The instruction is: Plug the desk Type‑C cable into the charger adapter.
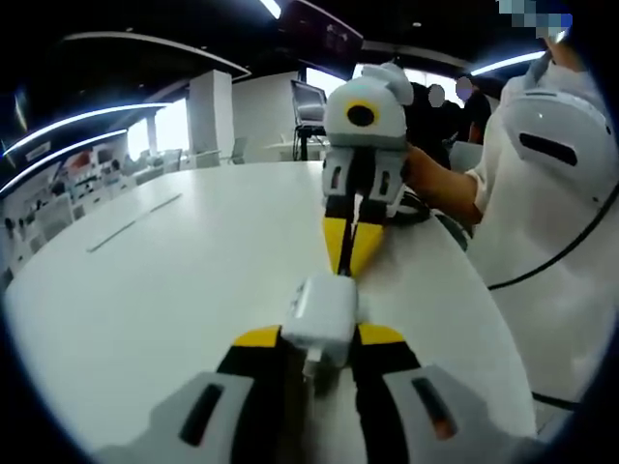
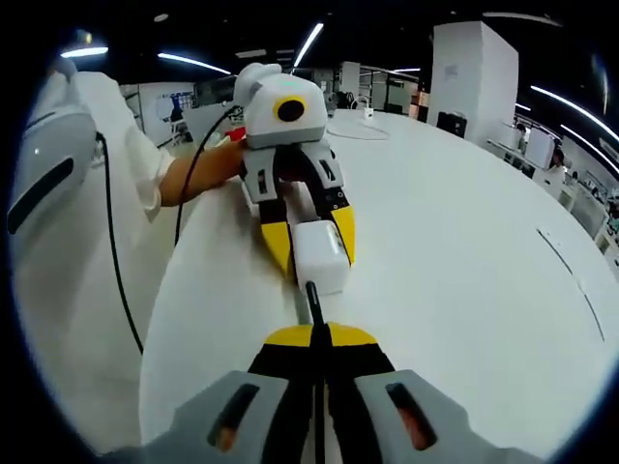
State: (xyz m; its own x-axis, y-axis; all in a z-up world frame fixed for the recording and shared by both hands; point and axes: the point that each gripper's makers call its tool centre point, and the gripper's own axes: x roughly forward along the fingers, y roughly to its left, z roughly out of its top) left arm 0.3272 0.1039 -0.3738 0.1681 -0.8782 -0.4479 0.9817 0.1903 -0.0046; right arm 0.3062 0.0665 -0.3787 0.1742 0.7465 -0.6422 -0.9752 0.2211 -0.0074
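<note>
Task stage: late. The charger adapter (image 2: 320, 255) is already held and the Type-C cable (image 2: 314, 307) is held facing it. From the right gripper view the plug tip sits at the adapter's near face; whether it is seated in the port cannot be told.

Left gripper (image 1: 317, 340): fingers closed on the white adapter, holding it by its sides just over the bench (image 1: 145, 290). It also shows in the right gripper view (image 2: 308, 242), with yellow-tipped fingers on both sides of the adapter.

Right gripper (image 2: 315, 333): fingers pinched together on the dark cable, the plug end jutting forward from between them. In the left gripper view (image 1: 348, 253) it points at the adapter's far face with its fingertips nearly touching.

Location of task items: adapter and cable end both lie between the two grippers, near the bench edge on the person's (image 2: 68, 222) side.

Done, by judgement: both items picked up and lined up end to end.

Remaining, by judgement: push the plug fully home, or confirm it is home, then let go.

Count, adapters: one.

Count, cables held: one.

Count, grippers: two.

Count, benches: one, white, bare around the work.

Risk: a slight angle between plug and port could stop the insertion.
</note>
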